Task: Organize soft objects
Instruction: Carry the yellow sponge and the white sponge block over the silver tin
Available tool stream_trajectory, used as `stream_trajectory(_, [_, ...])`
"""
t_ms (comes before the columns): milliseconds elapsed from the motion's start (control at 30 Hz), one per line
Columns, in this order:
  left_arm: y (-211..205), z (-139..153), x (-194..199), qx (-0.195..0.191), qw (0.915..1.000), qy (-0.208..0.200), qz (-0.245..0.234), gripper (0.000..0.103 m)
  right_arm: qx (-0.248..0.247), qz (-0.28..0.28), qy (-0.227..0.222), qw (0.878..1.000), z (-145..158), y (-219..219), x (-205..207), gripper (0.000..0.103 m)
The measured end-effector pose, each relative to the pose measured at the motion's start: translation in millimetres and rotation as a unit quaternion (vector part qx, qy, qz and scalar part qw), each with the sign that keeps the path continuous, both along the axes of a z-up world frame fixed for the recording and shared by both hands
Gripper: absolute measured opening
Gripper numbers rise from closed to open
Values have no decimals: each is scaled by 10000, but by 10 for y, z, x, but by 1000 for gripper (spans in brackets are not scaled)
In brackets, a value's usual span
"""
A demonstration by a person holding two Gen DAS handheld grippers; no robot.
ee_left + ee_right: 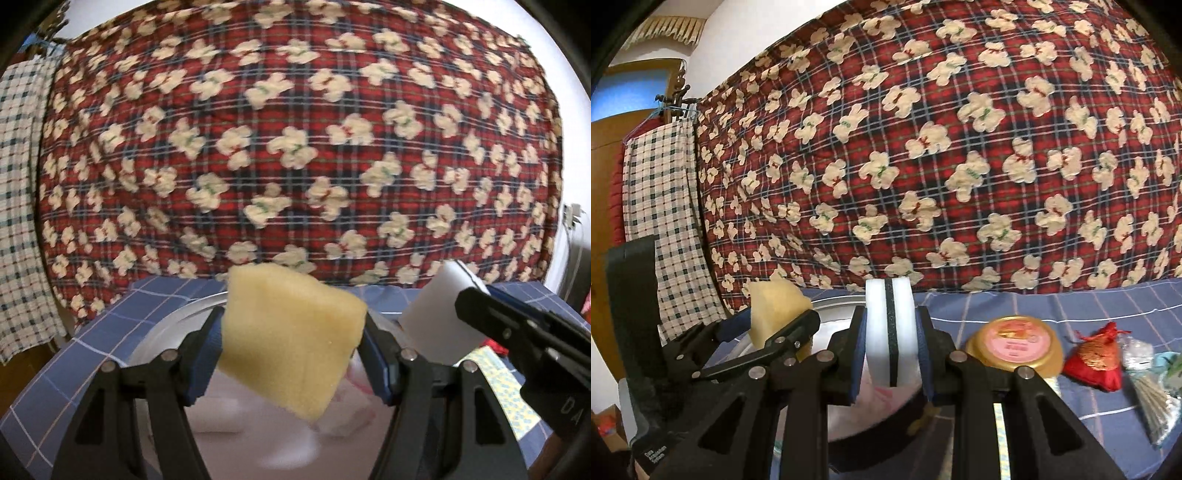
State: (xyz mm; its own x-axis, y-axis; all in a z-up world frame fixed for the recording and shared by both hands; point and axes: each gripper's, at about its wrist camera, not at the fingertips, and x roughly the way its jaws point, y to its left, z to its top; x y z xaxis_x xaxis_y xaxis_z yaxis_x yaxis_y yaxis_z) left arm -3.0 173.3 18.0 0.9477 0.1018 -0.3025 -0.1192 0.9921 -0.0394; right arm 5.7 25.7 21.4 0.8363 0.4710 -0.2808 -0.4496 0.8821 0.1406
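Left wrist view: the left gripper (291,339) clamps a yellow sponge (291,332), tilted, directly above a round metal basin (177,314). Just beside it, the right gripper (891,343) pinches a white sponge with a dark core (890,325), upright, equally near. Both hover over a blue checked tablecloth (1071,306), a bear-print red plaid quilt (295,129) behind.

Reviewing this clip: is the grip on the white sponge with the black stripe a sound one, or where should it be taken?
Sound. The right gripper clamps the white sponge across its two broad white faces, coming from its lower end, black middle layer parallel to the pads. Those faces are flat and compress evenly; pinching the narrow edges would likely buckle it.
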Motion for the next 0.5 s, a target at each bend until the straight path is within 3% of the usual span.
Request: stream_trajectory(500, [447, -129, 149, 66, 9942, 516, 941, 68, -29, 191, 338, 9992, -172, 576, 400, 28])
